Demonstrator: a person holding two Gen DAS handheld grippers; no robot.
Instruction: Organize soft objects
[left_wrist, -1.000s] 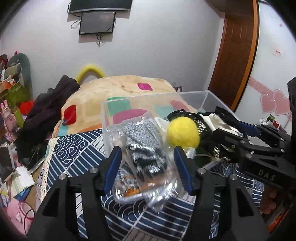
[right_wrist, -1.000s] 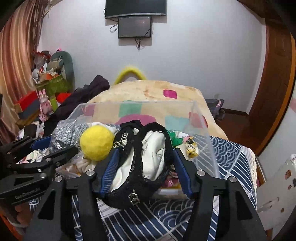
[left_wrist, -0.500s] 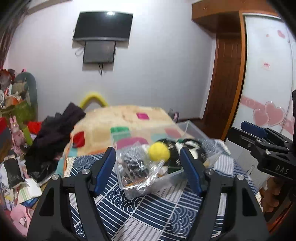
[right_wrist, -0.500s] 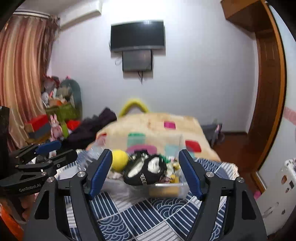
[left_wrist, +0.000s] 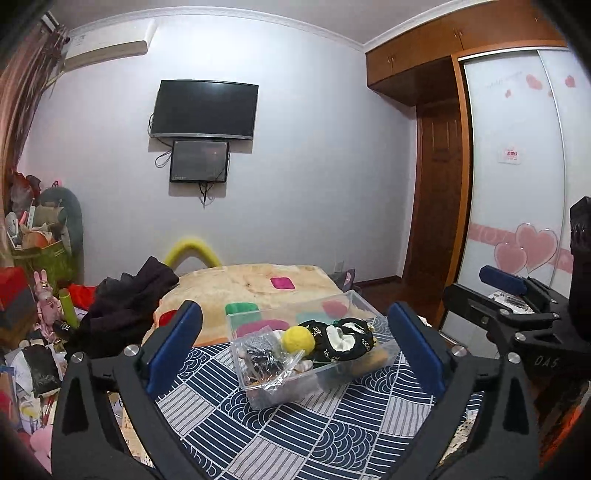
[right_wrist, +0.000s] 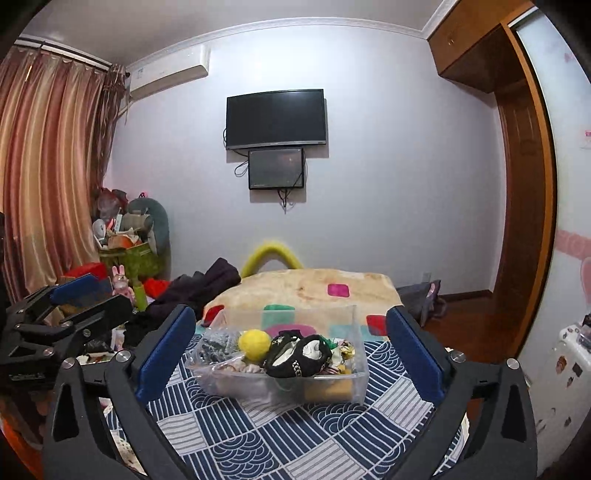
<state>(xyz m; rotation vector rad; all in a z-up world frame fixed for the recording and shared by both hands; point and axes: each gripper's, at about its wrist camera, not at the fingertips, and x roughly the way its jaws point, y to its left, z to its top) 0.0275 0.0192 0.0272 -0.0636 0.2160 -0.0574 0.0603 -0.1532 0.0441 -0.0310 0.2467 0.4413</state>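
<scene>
A clear plastic bin (left_wrist: 384, 345) (right_wrist: 360, 373) sits on a blue patterned cloth (left_wrist: 303, 428) (right_wrist: 258, 435). It holds a yellow fuzzy ball (left_wrist: 297, 339) (right_wrist: 254, 343), a black-and-white fabric piece (left_wrist: 341, 341) (right_wrist: 299, 356), a clear bag of grey items (left_wrist: 264, 360) (right_wrist: 216, 345) and other small soft things. My left gripper (left_wrist: 293, 349) is open and empty, well back from the bin. My right gripper (right_wrist: 291, 354) is open and empty too, also held back. Each gripper shows at the edge of the other's view.
Behind the bin lies a bed with a beige patterned blanket (left_wrist: 251, 284) (right_wrist: 314, 288) and dark clothes (left_wrist: 129, 295) (right_wrist: 195, 288). Cluttered boxes and toys fill the left side (left_wrist: 33, 295) (right_wrist: 122, 254). A wardrobe (left_wrist: 517, 184) stands at the right.
Both grippers have pulled back and up from the bin and opened wide. The bagged item and the black fabric piece now lie in the bin.
</scene>
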